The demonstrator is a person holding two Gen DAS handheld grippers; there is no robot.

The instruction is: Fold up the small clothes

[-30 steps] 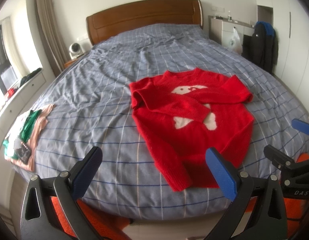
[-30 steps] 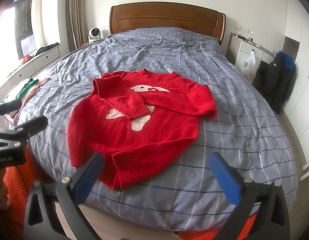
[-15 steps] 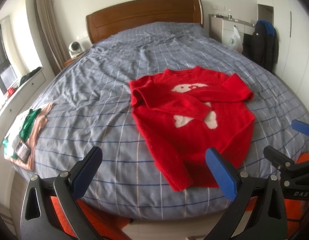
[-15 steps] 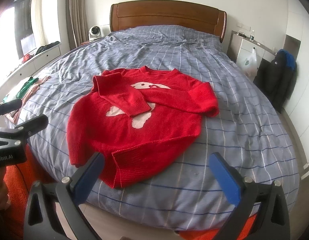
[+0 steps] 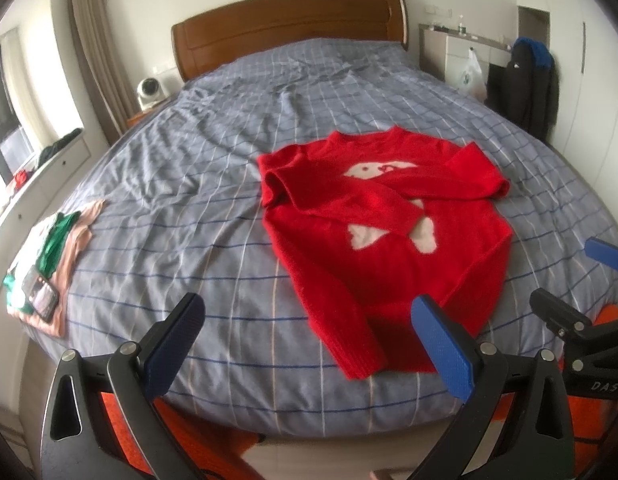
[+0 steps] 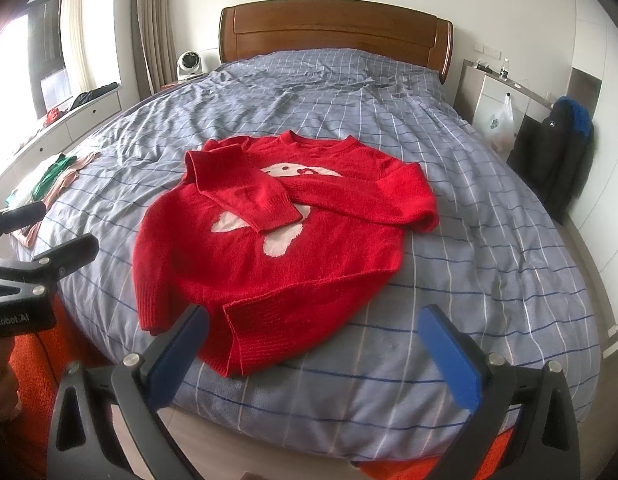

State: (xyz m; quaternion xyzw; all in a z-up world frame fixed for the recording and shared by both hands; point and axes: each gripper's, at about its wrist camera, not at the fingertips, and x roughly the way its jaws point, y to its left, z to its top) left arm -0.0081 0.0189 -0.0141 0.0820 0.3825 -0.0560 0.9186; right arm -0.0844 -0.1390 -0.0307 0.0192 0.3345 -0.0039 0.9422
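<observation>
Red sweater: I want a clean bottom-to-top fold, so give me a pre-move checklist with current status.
1. Both sleeves folded in across the chest of the red sweater: ok.
2. Hem lying near the bed's foot edge, in front of both grippers: ok.
3. Left gripper open and empty, not touching the sweater: ok.
4. Right gripper open and empty: ok.
5. Body lying flat: not ok, the hem runs slanted and the lower left corner is bunched.
6. Checked bedspread above the collar bare for the fold to land: ok; the folded pile sits apart at the bed's left edge.
</observation>
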